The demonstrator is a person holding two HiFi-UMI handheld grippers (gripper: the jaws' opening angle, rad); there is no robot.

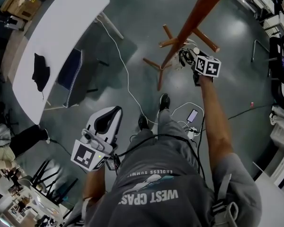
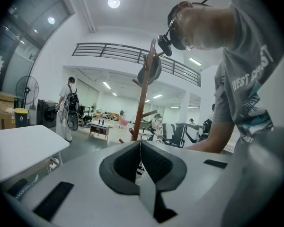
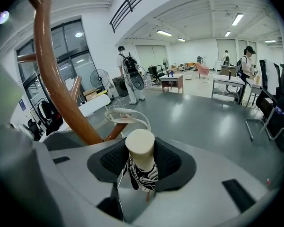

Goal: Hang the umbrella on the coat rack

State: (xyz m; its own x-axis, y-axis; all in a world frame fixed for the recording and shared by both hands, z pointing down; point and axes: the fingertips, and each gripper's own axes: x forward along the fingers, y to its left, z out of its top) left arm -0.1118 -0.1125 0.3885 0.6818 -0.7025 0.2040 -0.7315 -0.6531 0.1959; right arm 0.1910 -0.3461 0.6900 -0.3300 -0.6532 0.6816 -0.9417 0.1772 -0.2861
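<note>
Head view: the right gripper (image 1: 193,60) is held out on an extended arm, just beside the slanting wooden pole of the coat rack (image 1: 194,18). A dark bundle at its tip is taken for the umbrella (image 1: 182,58) (small, hard to read here). The left gripper (image 1: 109,119) is held low by the person's hip, well apart from the rack. A white table (image 1: 66,18) is seen off to the left.

Left gripper view: the two jaws are pressed together and nothing is caught between them. The rack (image 2: 143,103) is seen upright in the distance.

Right gripper view: the jaws are clamped on the umbrella (image 3: 140,148), its cream handle end sticking up and striped black-and-white fabric bunched below. The rack pole (image 3: 49,74) is seen close at the left, with pegs higher up.

Progress: the umbrella is judged picked up and brought to the rack; hanging is not yet done. Left to do: it must be raised to a peg, hooked on and released.
</note>
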